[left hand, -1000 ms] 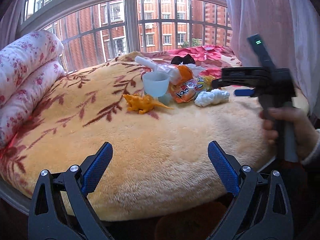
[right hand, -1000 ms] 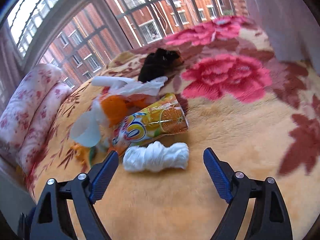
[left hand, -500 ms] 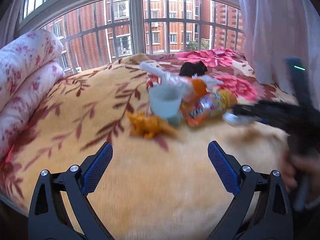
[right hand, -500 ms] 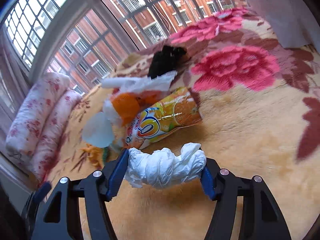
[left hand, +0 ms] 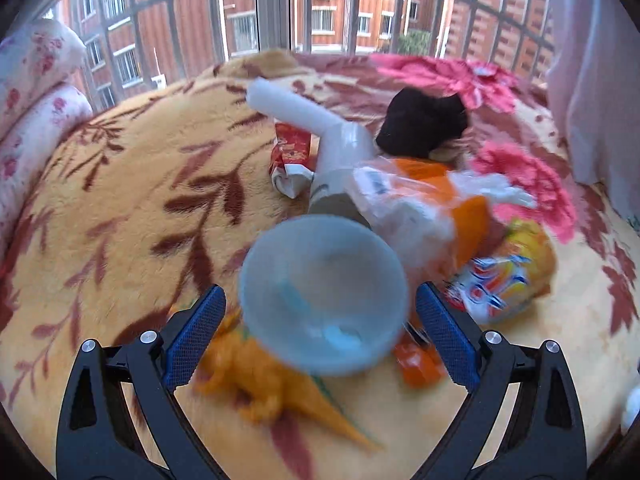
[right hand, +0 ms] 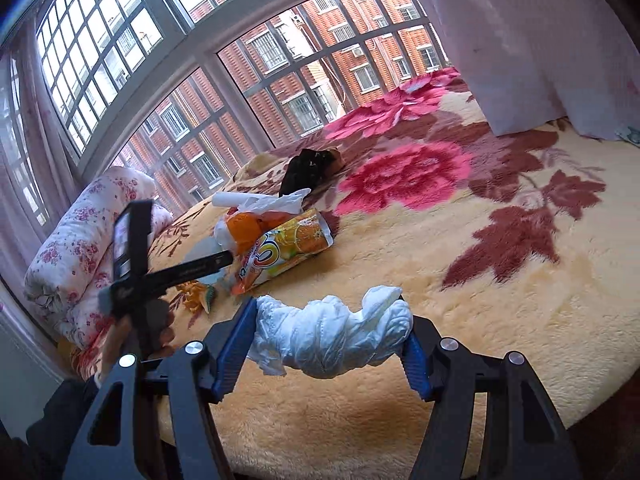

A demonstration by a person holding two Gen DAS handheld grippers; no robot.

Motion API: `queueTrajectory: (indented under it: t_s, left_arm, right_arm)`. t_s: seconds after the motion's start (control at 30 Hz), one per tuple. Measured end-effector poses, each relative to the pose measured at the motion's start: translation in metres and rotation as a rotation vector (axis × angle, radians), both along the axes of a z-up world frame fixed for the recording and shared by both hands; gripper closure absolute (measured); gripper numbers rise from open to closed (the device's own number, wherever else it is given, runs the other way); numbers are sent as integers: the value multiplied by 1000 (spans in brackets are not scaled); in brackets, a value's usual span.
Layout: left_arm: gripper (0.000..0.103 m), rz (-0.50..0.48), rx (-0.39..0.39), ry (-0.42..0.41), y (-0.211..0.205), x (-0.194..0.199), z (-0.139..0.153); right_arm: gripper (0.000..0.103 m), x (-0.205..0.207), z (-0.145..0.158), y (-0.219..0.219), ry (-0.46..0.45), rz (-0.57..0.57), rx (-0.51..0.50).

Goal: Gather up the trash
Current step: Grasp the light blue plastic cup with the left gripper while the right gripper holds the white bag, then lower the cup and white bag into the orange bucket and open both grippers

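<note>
Two views: each one caught stuff the other missed.
Right gripper (right hand: 330, 344): jaws clamped on a white crumpled tissue (right hand: 332, 340), lifted just off the bed (right hand: 520, 340); the left wrist view missed this grip.
Left gripper (left hand: 318, 316): jaws apart around a blurry pale blue cup (left hand: 323, 294), pads not pressing it.
Left-only: orange toy dinosaur (left hand: 276, 384) right under the cup, red wrapper (left hand: 290, 152) behind.
Both: orange snack bag (right hand: 286, 250) in the pile.
</note>
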State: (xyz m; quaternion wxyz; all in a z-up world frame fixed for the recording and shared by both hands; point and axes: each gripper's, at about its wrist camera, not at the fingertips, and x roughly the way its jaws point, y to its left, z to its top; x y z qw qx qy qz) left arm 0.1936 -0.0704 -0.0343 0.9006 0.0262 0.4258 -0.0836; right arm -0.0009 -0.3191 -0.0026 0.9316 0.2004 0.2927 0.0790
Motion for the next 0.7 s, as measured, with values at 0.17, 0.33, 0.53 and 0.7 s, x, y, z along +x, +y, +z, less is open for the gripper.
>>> queueTrajectory:
  t_s: [0.17,0.33,0.53,0.7]
  left_arm:
    - [44,-5,-29,39,5,16,-10]
    - [45,-1,-73,-40,16,-4,9]
    - [45,-42,-86,-190,27,-61,68]
    - [45,-88,-88,-292,34,-127,109]
  right_arm:
    - [39,-1,0,6,-12,11,-25]
    - [39,-5,2,9,-15,22,-25]
    - [39,-14,19,16,-42,39,-40]
    - [39,-31,41,33,-78,82,-86]
